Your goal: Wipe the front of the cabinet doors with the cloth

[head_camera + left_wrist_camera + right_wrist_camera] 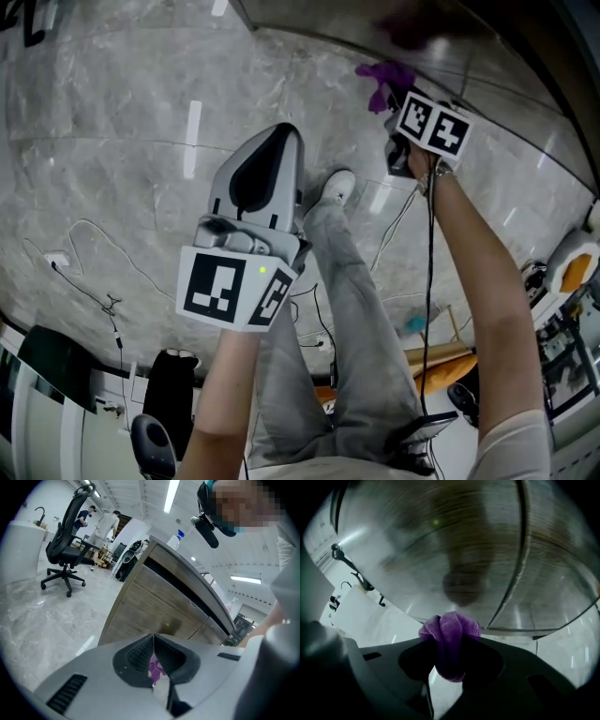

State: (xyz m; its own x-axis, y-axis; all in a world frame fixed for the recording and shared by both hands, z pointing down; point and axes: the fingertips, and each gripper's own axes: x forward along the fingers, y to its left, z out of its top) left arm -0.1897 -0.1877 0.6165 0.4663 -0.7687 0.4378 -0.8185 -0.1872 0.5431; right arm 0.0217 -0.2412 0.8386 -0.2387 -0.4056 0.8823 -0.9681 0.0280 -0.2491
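Pinching the purple cloth (pixel 450 626) in my right tool (pixel 449 660) by the cabinet door (pixel 417 550); my left tool (pixel 153 644) is pressed together.

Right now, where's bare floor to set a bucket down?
Bare marble floor upper left, between the cabinet and the white cable. Crowded: chair base bottom left, the person's leg centre, clutter bottom right.

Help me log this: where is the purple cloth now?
The purple cloth is pinched in the right gripper, at the head view's upper right, right in front of the cabinet door.
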